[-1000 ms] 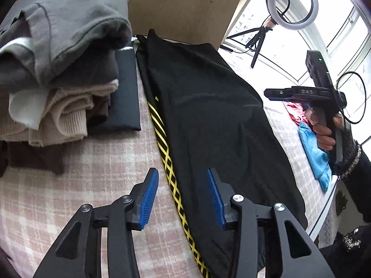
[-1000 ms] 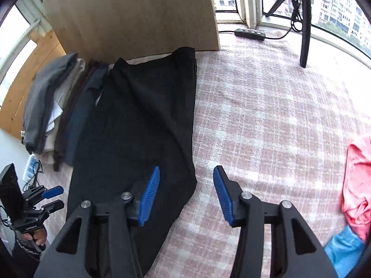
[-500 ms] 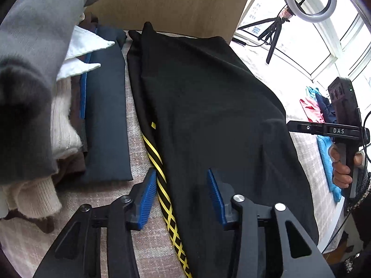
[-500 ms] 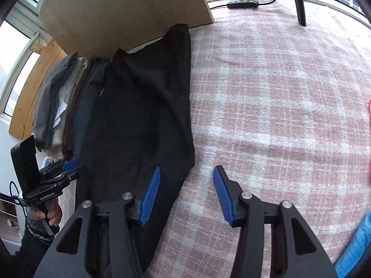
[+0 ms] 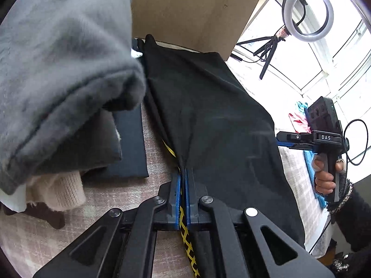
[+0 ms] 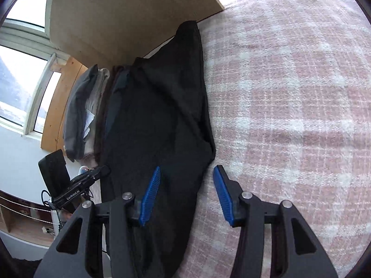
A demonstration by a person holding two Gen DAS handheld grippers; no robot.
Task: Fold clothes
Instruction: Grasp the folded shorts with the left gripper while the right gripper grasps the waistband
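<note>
Daylight floods from blown-out windows point(image 5: 308, 69) (fisheye edges curve, dark corners).

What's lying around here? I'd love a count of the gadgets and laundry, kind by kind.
Handheld grippers: 2 (left gripper shut on the black garment, right gripper open)
Black garment spread out flat: 1
Pile of folded clothes: 1
Ring light on a tripod: 1
Total: 5

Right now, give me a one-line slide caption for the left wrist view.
Left gripper shut on the yellow-striped edge of the black garment, beside stacked folded clothes.
</note>
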